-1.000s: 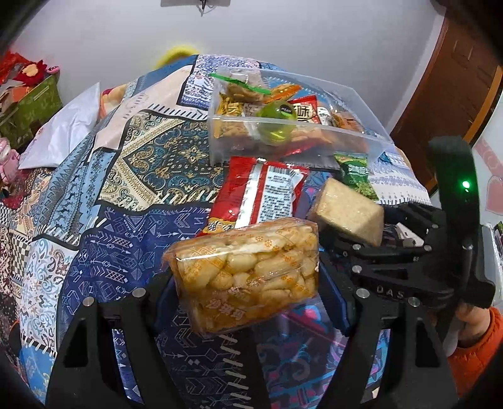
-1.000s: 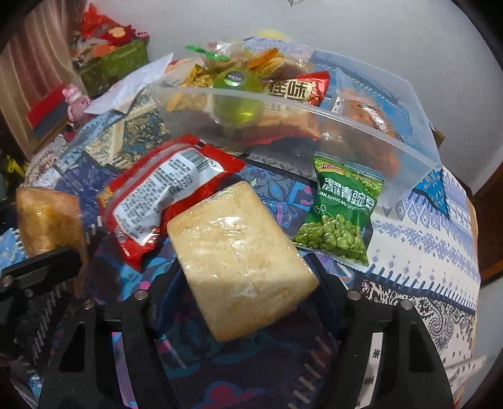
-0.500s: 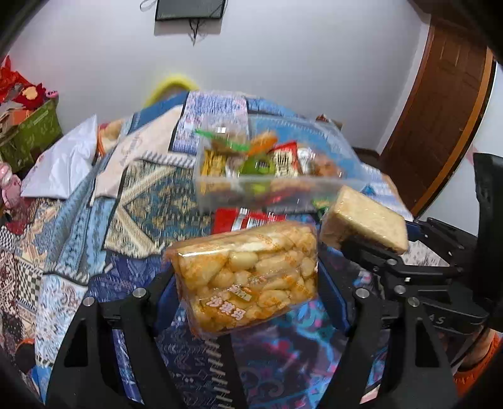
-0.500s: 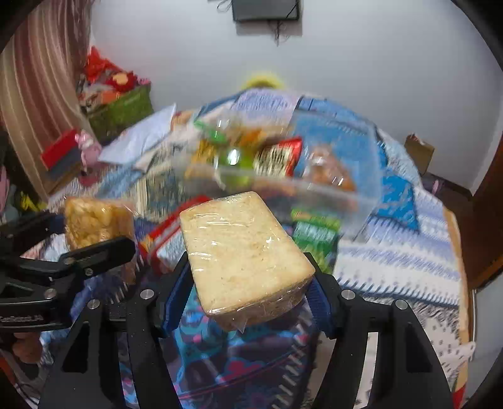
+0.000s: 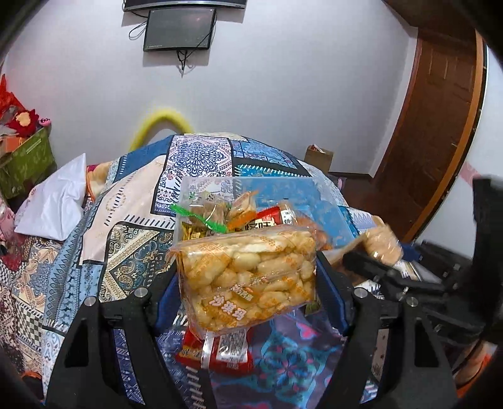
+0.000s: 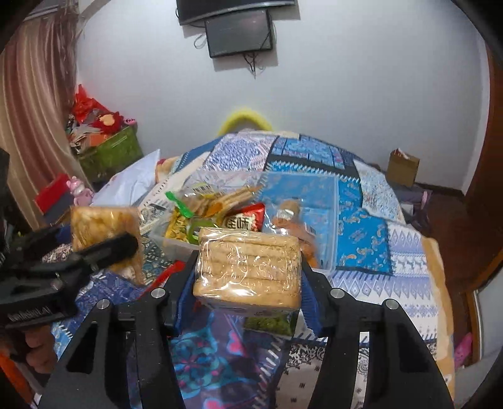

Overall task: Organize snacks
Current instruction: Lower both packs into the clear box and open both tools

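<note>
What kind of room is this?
Probably a bedroom: a bed under a blue patchwork quilt, a white pillow, a dark wall-mounted screen and a brown wooden door.

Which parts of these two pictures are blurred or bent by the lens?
Left wrist view: the cracker pack at the right is smeared by motion, while the puffed snack bag is sharp; the door frame bows. Right wrist view: the cracker pack is sharp, and the curtain curves at the edge.

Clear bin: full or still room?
Partly full. Clear bin has snacks piled on its left side; its right side shows bare bottom.
</note>
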A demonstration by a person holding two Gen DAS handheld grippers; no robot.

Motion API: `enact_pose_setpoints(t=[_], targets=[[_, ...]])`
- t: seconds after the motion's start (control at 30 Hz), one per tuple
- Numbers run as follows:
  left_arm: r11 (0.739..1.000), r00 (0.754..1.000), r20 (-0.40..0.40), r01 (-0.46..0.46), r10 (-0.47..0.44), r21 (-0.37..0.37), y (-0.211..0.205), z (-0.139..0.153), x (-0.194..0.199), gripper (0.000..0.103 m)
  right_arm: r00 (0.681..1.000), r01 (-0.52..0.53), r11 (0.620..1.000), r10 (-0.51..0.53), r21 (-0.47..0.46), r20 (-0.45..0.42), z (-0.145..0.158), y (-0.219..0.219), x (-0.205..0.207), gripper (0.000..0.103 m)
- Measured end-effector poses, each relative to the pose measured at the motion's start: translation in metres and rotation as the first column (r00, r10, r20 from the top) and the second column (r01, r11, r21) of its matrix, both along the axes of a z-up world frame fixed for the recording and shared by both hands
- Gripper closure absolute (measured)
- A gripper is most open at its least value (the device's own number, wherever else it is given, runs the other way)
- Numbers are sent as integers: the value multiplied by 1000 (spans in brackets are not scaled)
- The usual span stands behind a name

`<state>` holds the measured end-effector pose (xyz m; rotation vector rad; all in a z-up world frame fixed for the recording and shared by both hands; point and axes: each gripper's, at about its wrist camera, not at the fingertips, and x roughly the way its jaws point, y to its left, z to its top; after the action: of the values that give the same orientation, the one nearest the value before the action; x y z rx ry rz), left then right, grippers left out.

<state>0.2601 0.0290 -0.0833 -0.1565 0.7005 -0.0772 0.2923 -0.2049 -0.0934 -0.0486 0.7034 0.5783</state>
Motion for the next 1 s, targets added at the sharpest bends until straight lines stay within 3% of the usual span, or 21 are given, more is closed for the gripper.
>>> enact_pose_setpoints(t=[0.2, 0.67, 1.0], targets=[[1000, 1000, -19, -12, 11, -24, 7, -8, 14, 28, 999, 13, 999, -12, 31, -33, -12, -8, 6, 51], [1000, 999, -50, -21, 21, -8, 11, -17, 94, 28, 991, 107, 992, -111, 62, 70, 25, -6, 68, 51], [999, 992, -116, -47, 46, -3, 19, -43, 163, 28, 989, 140, 985, -143, 105, 26, 3, 12, 122, 51]])
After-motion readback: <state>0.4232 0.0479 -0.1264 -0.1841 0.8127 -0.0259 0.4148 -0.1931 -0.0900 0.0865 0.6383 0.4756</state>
